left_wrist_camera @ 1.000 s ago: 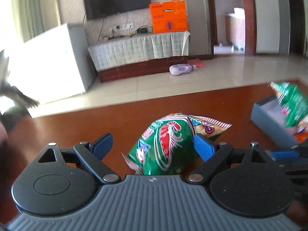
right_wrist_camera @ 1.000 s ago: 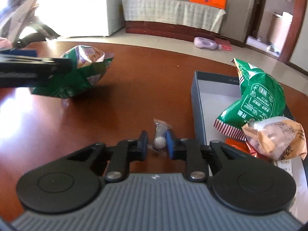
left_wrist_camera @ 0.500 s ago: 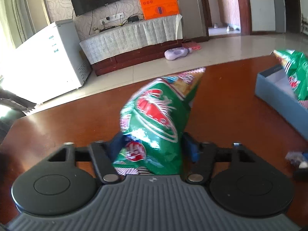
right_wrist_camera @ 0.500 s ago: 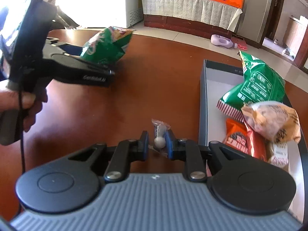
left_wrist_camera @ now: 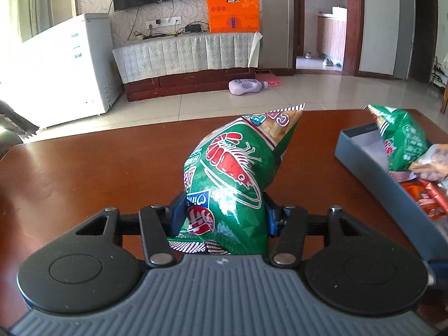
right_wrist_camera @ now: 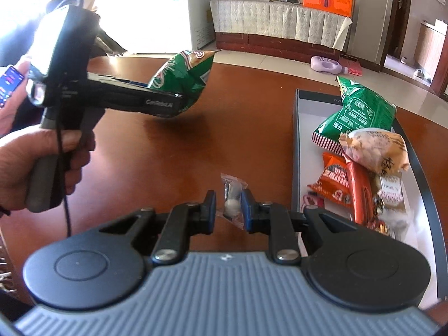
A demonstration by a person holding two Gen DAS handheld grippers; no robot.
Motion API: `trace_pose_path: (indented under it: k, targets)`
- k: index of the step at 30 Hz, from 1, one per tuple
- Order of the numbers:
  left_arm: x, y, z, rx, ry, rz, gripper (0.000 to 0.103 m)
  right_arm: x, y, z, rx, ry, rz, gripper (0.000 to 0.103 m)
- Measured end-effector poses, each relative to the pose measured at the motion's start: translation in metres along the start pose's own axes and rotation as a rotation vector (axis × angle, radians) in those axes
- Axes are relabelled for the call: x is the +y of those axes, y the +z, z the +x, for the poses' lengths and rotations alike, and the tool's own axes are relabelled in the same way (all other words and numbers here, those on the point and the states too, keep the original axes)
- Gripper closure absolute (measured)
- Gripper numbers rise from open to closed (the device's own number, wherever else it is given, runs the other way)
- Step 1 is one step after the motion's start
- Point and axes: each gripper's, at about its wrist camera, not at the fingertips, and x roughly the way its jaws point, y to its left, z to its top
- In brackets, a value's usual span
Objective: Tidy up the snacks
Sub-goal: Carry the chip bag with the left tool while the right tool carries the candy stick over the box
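My left claw (left_wrist_camera: 222, 215) has just closed on the green bag (left_wrist_camera: 232, 179), now lifted off the counter (left_wrist_camera: 98, 168). It is light, puffy and crushable, so I grip low. My right claw (right_wrist_camera: 228, 208) pinches a small candy (right_wrist_camera: 231, 196) beside the box (right_wrist_camera: 295, 140).

Snack packets (right_wrist_camera: 361, 151) in box (right_wrist_camera: 295, 140), right on table (right_wrist_camera: 140, 173)

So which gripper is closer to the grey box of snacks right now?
Right. The right gripper, shut on a small clear candy packet, sits just beside the grey box. The left gripper holds the green shrimp-chip bag farther away over the table.
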Motion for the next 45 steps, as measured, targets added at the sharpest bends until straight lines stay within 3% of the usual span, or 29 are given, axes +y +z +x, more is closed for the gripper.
trace_pose_path:
  k: [8,21,33,45]
  targets:
    - [-0.020,-0.004,-0.047,-0.033,-0.001,-0.011,0.044,0.009,-0.015,-0.037,-0.047,0.028,0.004,0.081]
    - [-0.066,-0.001,-0.104,-0.094,-0.050,0.007,0.044,-0.012,-0.021,-0.068,-0.111,0.047,0.062,0.081]
    - [-0.122,0.009,-0.100,-0.103,-0.137,0.056,0.044,-0.051,-0.029,-0.090,-0.150,0.003,0.126,0.081]
    - [-0.187,0.012,-0.070,-0.070,-0.229,0.080,0.044,-0.094,-0.038,-0.094,-0.149,-0.051,0.195,0.081]
